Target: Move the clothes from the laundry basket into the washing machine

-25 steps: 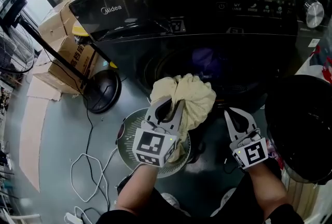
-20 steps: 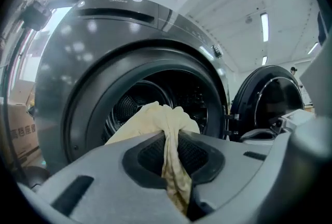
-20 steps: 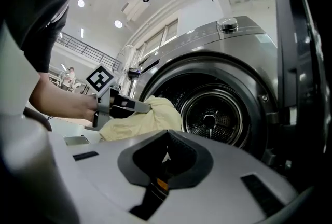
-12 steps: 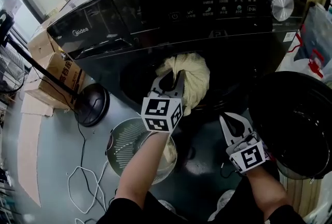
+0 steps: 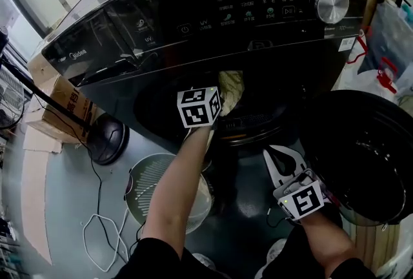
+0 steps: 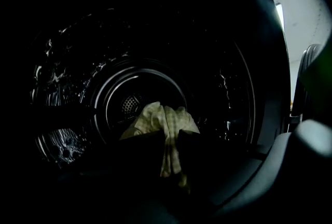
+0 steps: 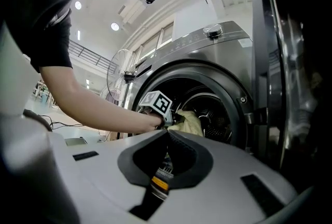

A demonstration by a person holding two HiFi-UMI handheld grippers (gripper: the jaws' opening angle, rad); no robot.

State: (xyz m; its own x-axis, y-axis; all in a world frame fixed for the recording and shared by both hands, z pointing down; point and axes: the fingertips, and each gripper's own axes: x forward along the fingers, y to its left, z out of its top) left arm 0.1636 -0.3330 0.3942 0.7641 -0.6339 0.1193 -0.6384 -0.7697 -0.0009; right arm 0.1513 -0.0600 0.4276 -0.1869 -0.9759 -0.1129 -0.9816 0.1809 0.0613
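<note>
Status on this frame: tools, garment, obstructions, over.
Left tool shut on cream garment, in the drum mouth. Right tool shut, empty, outside the drum. Nothing blocking.

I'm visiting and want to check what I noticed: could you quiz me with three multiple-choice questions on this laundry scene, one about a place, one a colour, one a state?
1. Where is the cloth? A on a shelf; B inside the drum of the washing machine; C on a chair.
2. Its colour? A red; B blue; C cream.
3. The door is: A open; B shut; C missing.
Answers: B, the left gripper holds it inside the drum; C, it looks pale cream; A, the door stands swung aside.
</note>
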